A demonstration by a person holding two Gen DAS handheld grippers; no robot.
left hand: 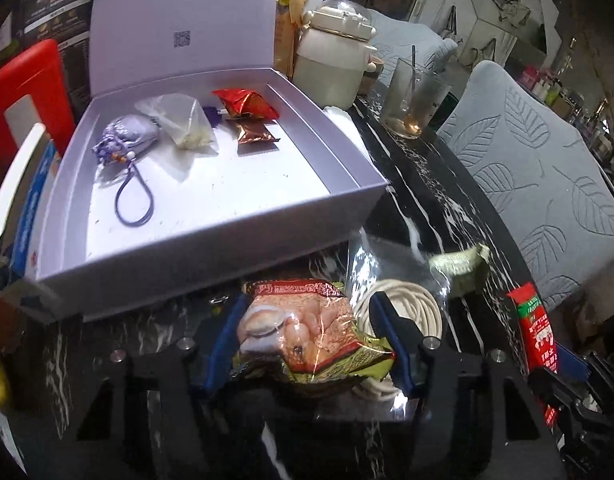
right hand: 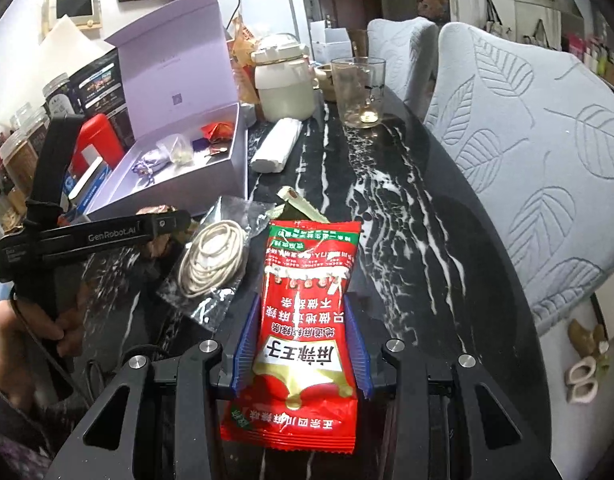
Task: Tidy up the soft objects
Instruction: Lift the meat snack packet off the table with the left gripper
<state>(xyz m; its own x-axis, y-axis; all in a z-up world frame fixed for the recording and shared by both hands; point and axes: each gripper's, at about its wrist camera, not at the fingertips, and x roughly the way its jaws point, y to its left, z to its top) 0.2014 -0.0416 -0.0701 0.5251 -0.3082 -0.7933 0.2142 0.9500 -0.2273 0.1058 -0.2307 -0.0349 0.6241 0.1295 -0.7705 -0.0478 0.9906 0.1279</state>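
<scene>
My left gripper (left hand: 307, 340) is shut on a brown-and-gold snack packet (left hand: 303, 328); its blue pads (left hand: 223, 344) press both crumpled sides, just in front of the open lilac box (left hand: 347, 208). In the box lie a purple pouch (left hand: 125, 138), a clear bag (left hand: 179, 120), a red wrapper (left hand: 245, 104) and a brown sachet (left hand: 255, 136). My right gripper (right hand: 303, 344) is shut on a red snack packet (right hand: 307, 304), held lengthwise over the dark marble table (right hand: 407, 220). A coiled white cord in a clear bag (right hand: 215, 260) and a small green packet (left hand: 463, 268) lie between the two grippers.
A glass cup (right hand: 359, 92), a white lidded jug (right hand: 283, 84) and a white roll (right hand: 279, 144) stand behind the box. Grey leaf-pattern chair cushions (right hand: 527, 140) line the table's right edge. Jars (right hand: 19, 152) and a red container (left hand: 23, 92) crowd the left.
</scene>
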